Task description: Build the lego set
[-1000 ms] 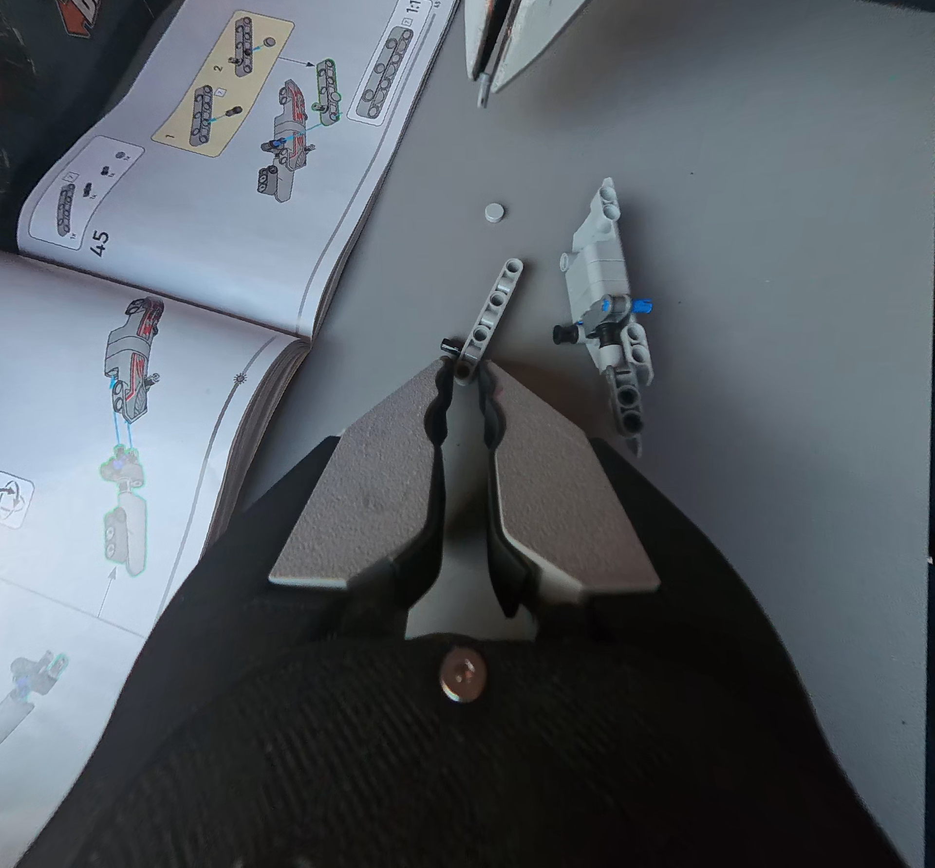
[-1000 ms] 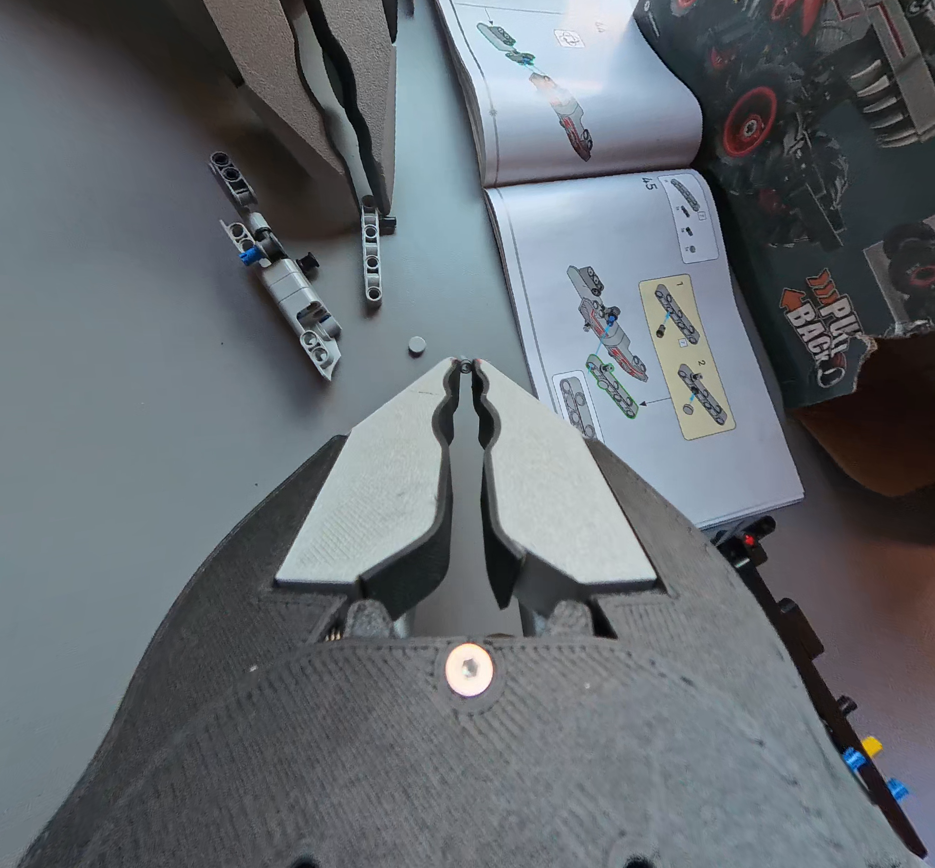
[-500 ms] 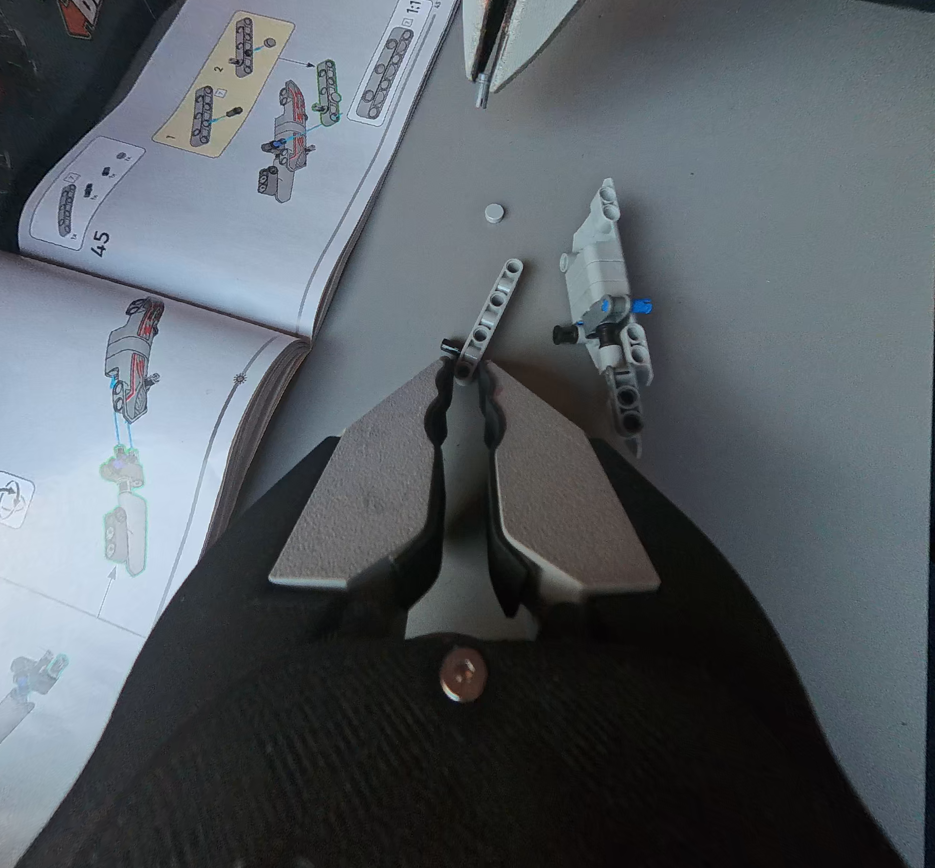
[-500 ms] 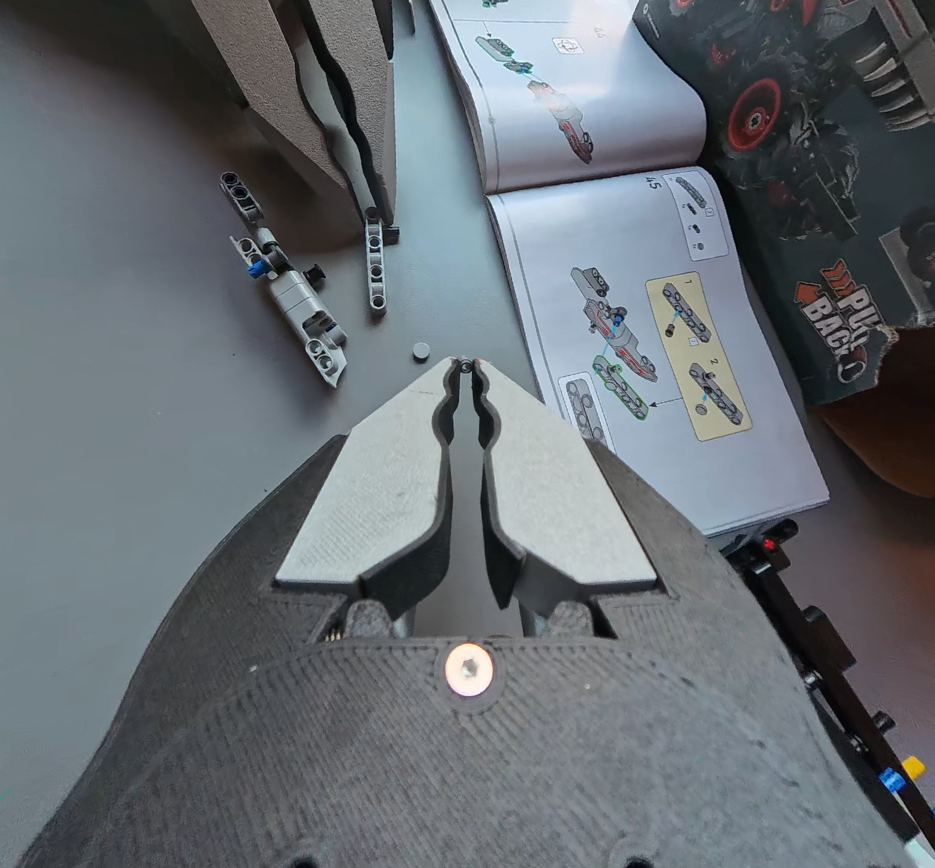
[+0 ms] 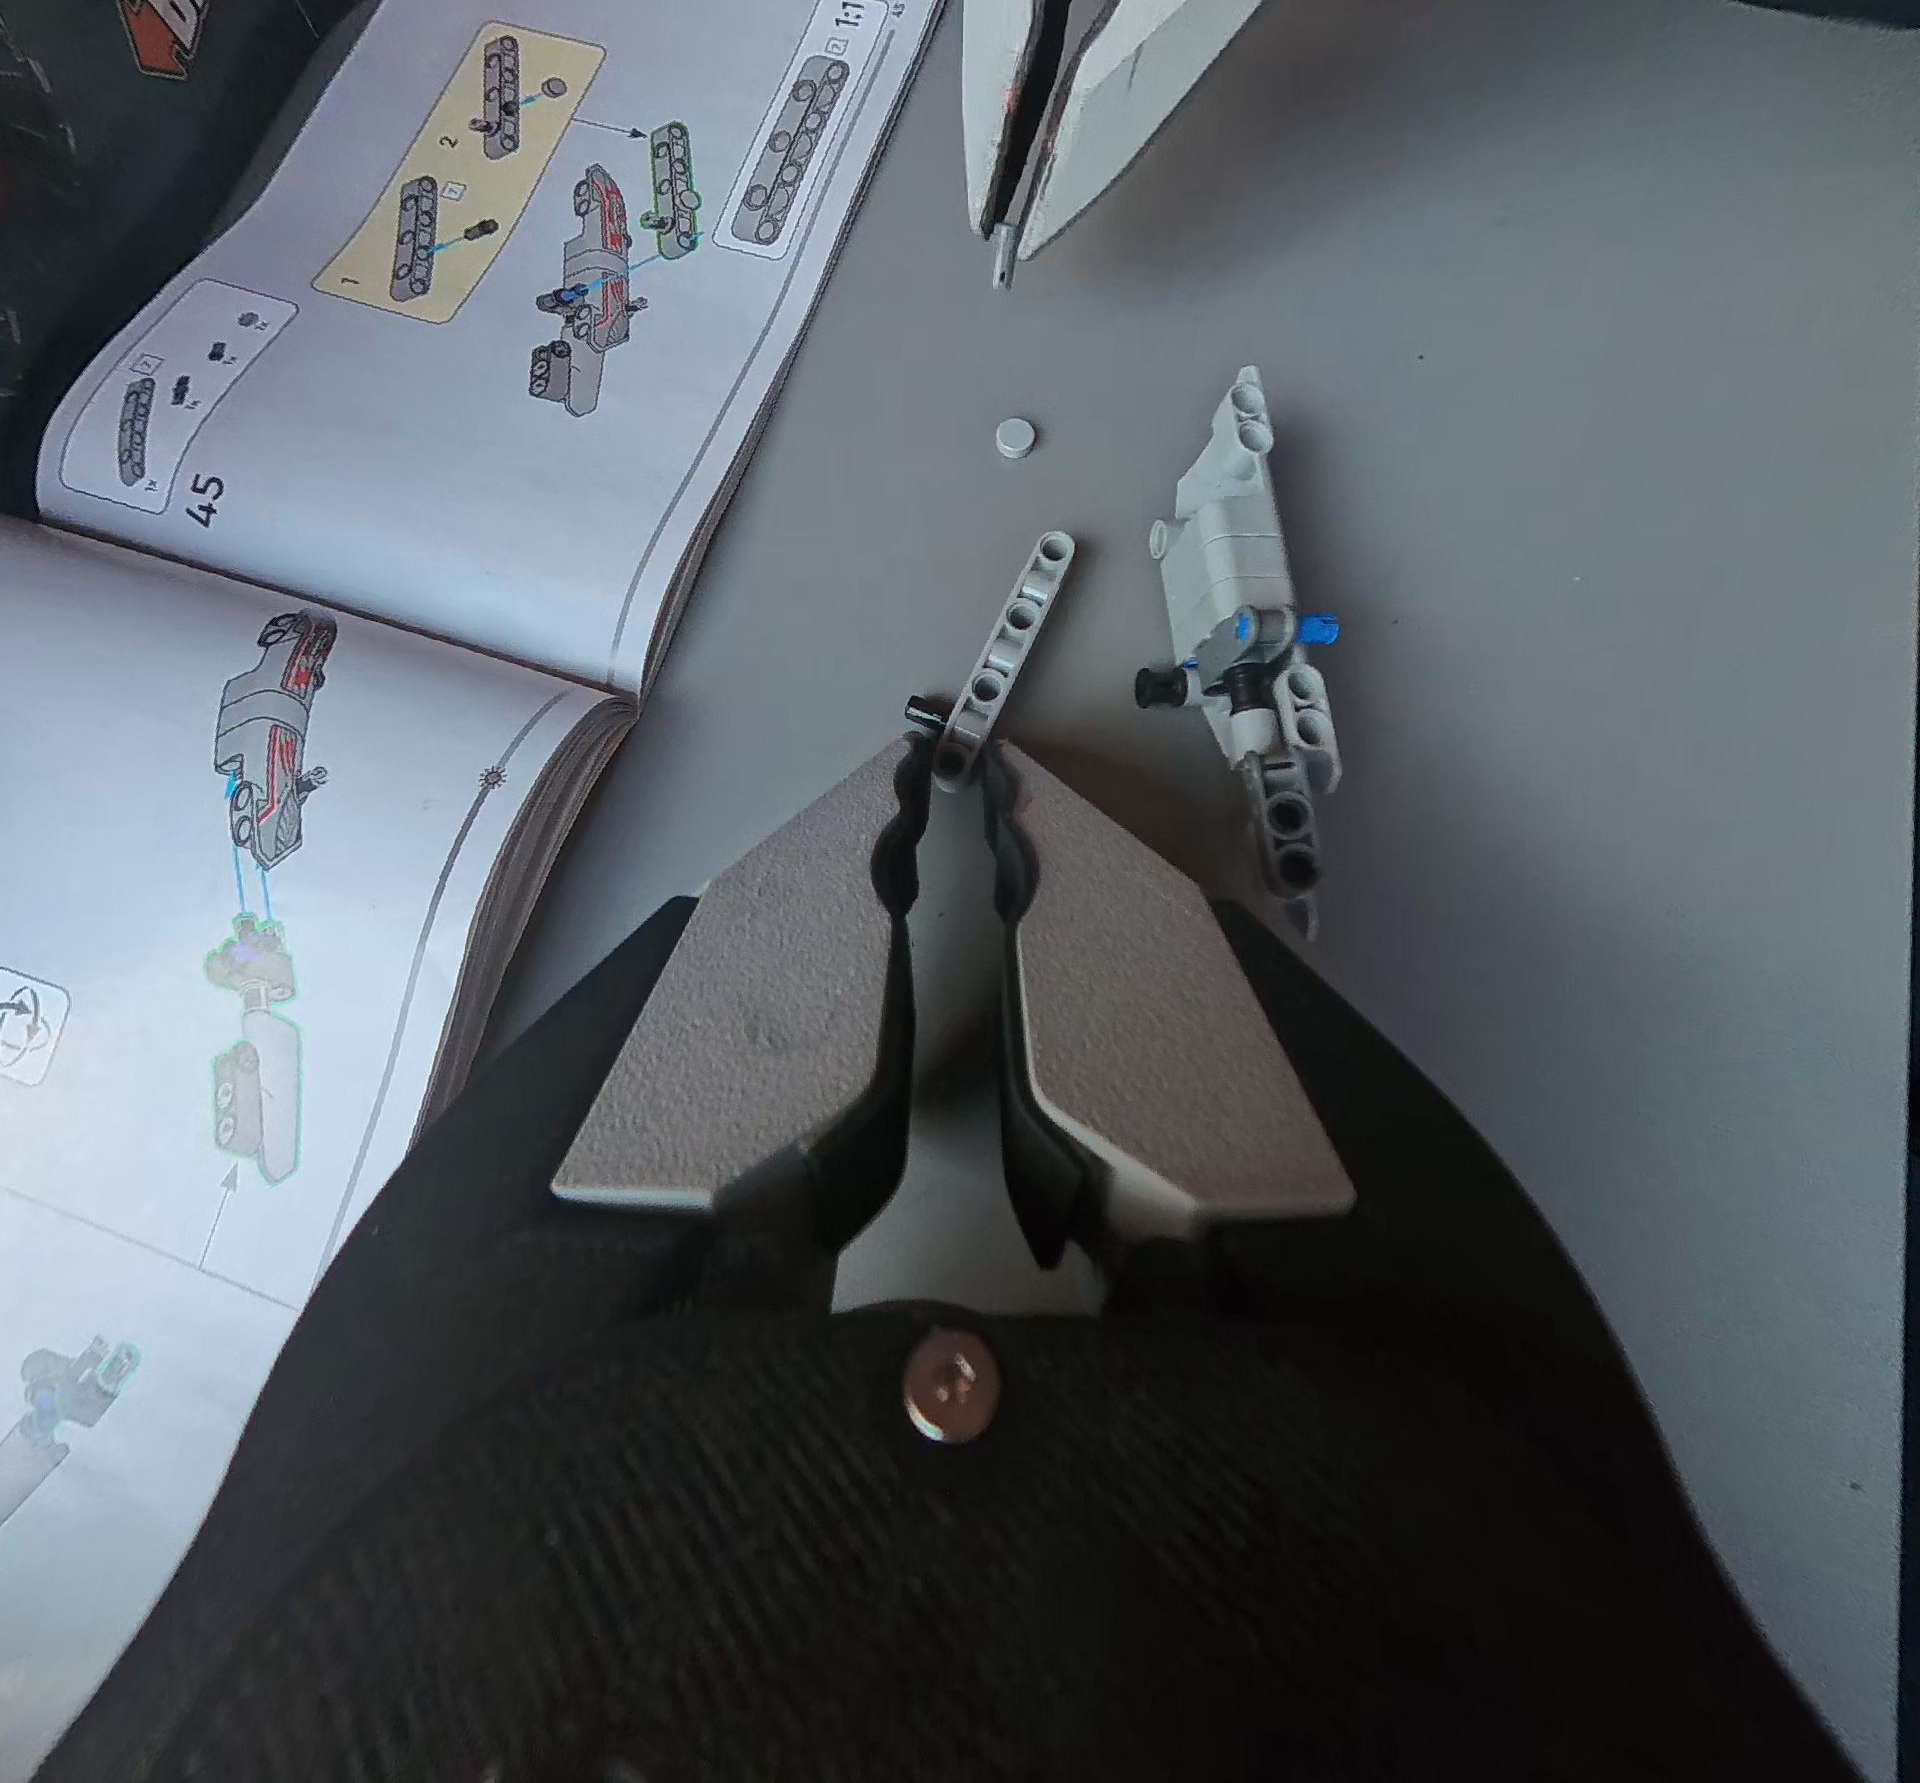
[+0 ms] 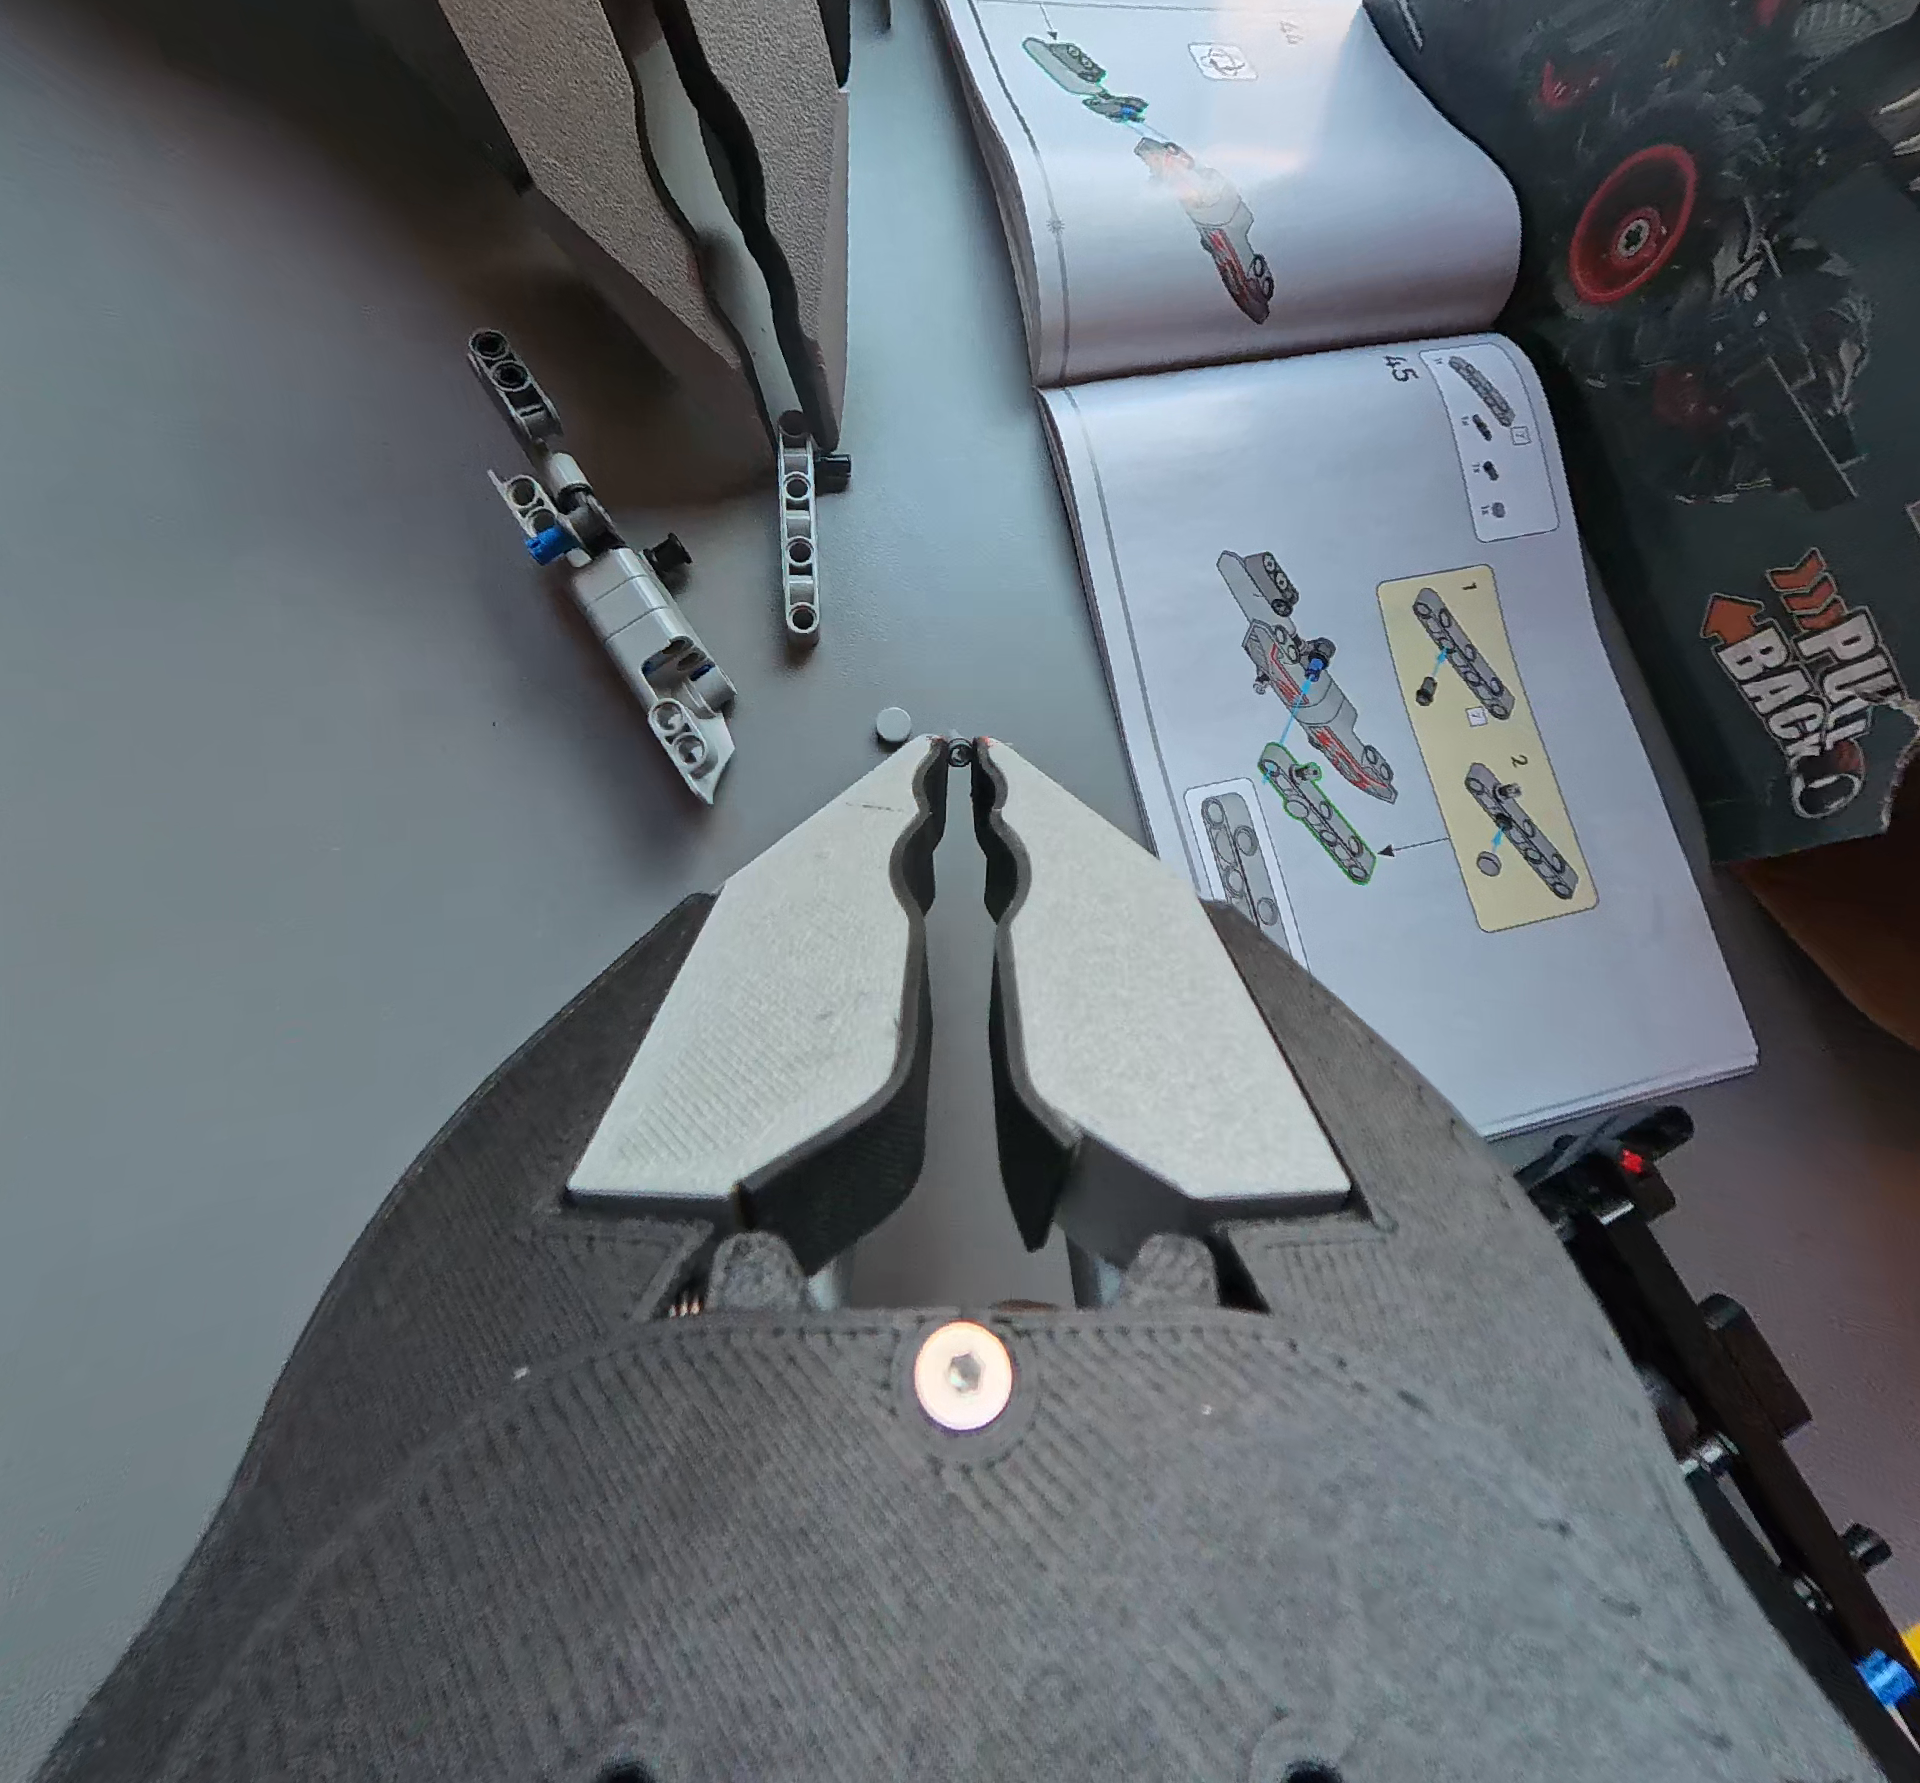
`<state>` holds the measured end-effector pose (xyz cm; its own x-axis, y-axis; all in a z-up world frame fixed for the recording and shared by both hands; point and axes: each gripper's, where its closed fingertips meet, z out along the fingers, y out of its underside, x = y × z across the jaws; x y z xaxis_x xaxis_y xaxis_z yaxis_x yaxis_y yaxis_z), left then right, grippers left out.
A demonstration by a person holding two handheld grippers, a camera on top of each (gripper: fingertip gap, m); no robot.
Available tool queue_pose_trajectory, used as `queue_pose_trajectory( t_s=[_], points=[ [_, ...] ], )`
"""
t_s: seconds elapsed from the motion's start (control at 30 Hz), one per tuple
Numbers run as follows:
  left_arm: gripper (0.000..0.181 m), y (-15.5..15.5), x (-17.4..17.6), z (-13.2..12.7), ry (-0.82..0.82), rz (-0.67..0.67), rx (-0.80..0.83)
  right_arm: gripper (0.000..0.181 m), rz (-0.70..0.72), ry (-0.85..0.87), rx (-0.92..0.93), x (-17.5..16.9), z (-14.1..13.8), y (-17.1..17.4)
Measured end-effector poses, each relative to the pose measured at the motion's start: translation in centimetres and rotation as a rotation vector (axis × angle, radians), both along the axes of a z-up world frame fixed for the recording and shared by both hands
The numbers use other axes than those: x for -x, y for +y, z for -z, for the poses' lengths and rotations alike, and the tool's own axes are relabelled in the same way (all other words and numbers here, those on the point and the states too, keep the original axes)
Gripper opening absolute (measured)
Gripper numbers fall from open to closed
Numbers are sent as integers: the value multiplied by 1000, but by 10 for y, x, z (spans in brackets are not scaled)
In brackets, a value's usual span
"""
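In the left wrist view, the dark lego box (image 5: 114, 50) is cut off at 10 o'clock, and beside it the open instruction booklet (image 5: 436, 362) runs off the left edge, its lower page only partly seen. At centre, the left gripper (image 5: 961, 754) pinches the near end of a light grey holed beam (image 5: 1003, 658) that lies on the grey table (image 5: 1558, 383); its fingers are closed on that end, hiding the last hole. A small black pin (image 5: 923, 710) sticks out of the beam at 9 o'clock. A grey round tile (image 5: 1016, 438) lies apart at 12 o'clock. The grey sub-assembly (image 5: 1242, 632) with a blue pin lies at 2 o'clock, apart from the beam. At 12 o'clock the right gripper (image 5: 1003, 253) enters from the top edge.

In the right wrist view, the sub-assembly (image 6: 603, 570) sits at 10 o'clock, the beam (image 6: 798, 538) at 11. The right gripper (image 6: 958, 749) is shut on a tiny dark pin (image 6: 958, 751), mostly hidden between the tips, just beside the tile (image 6: 892, 723). A black strip of parts (image 6: 1714, 1370) is cut off at 4 o'clock.
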<state>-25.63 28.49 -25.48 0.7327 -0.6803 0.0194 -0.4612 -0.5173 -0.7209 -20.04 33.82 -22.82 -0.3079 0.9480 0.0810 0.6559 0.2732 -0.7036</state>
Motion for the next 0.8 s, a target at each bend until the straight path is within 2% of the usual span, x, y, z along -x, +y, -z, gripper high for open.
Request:
queue_pose_trajectory(
  t_s=[0.03, 0.23, 0.37, 0.6, 0.8],
  points=[
    [6, 0, 0, 0, 0, 0, 0, 2, -2, 3, 3, 1, 0, -1],
    [7, -1, -1, 0, -2, 8, 2, 2, -18, 12, 32, 4, -1, -8],
    [6, -1, -1, 0, -10, 8, 9, 1, -70, 36, 81, 15, -7, -24],
    [6, -1, -1, 0, -7, 9, 6, 1, -155, -62, 29, 39, 0, -47],
    [6, -1, -1, 0, -6, 14, 4, 1, -179, -134, -27, 50, 7, -52]
  ],
)
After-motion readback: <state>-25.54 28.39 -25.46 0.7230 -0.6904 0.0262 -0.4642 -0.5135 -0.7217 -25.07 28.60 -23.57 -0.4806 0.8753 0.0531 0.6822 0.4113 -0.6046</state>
